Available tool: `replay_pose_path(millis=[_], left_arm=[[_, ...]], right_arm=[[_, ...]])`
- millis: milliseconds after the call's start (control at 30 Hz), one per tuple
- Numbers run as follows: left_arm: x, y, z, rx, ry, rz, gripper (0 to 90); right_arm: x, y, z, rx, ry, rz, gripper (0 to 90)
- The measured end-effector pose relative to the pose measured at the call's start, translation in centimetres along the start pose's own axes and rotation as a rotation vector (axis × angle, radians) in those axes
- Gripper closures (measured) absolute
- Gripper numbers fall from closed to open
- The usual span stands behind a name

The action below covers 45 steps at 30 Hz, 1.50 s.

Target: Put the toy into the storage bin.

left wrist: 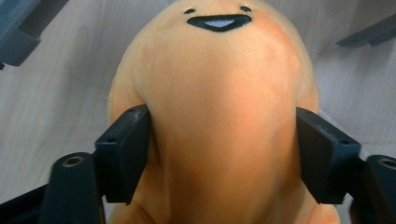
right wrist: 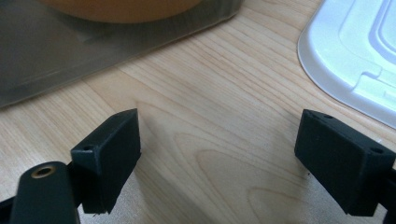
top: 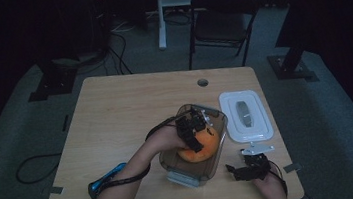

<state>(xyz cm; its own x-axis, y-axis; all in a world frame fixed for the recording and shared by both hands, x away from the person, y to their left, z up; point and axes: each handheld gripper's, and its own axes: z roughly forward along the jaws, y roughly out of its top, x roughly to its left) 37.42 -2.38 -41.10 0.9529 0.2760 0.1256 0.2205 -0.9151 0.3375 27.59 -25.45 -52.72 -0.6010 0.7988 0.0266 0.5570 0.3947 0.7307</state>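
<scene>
In the high view, a wooden table [top: 116,116] takes up the middle of the frame. Just right of centre stands a clear plastic container [top: 219,125], and an orange plush toy [top: 204,149] lies inside it toward the lower end. The left tongs [top: 195,136] reach down into the container from the left, on top of the toy, with a black cable looping back along the person's forearm. At the lower right of the table the right tongs [top: 237,169] lie low over the wood, apart from the container. A white lid [top: 258,128] lies flat to the right of the container. A blue-handled tool [top: 105,179] lies near the lower left edge of the table.

In the left gripper view, the plush toy [left wrist: 219,121] sits in the centre, its stitched smile at the top of the frame. The left tongs [left wrist: 223,158] stand fairly wide on either side of its body, the pads [left wrist: 128,149] right against the fabric; whether they press it cannot be told.

In the right gripper view, the right tongs [right wrist: 219,158] stand wide open over bare table with nothing between them. The container wall [right wrist: 70,51] crosses the upper left, and the white lid [right wrist: 345,51] fills the upper right corner.
</scene>
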Motion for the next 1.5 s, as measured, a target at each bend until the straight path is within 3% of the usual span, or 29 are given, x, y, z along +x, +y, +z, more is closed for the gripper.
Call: replay_pose_path(millis=[100,500,833,967,1133,1500], left_arm=[[0.1,-0.1,-0.2,-0.009,-0.012,-0.013,20.7],[0.6,-1.1,-1.4,-0.071,-0.059,-0.083,15.5],[0.2,-1.9,-2.6,-0.117,-0.049,-0.086,10.8],[0.4,-2.7,-3.4,-0.135,-0.035,-0.107,10.8],[0.4,-3.9,-4.9,-0.172,-0.038,-0.127,10.8],[1.1,-7.2,-6.5,-0.206,-0.013,-0.177,10.9]], right_arm=[[0.0,0.0,0.0,0.001,-0.002,-0.002,13.9],[0.2,0.0,0.1,0.006,-0.015,-0.016,13.8],[0.2,0.0,0.1,0.006,-0.017,-0.015,13.8],[0.3,0.0,0.1,0.006,-0.018,-0.015,13.7],[0.3,0.0,0.1,0.007,-0.019,-0.013,13.6],[0.3,0.0,0.1,0.007,-0.019,-0.013,13.6]])
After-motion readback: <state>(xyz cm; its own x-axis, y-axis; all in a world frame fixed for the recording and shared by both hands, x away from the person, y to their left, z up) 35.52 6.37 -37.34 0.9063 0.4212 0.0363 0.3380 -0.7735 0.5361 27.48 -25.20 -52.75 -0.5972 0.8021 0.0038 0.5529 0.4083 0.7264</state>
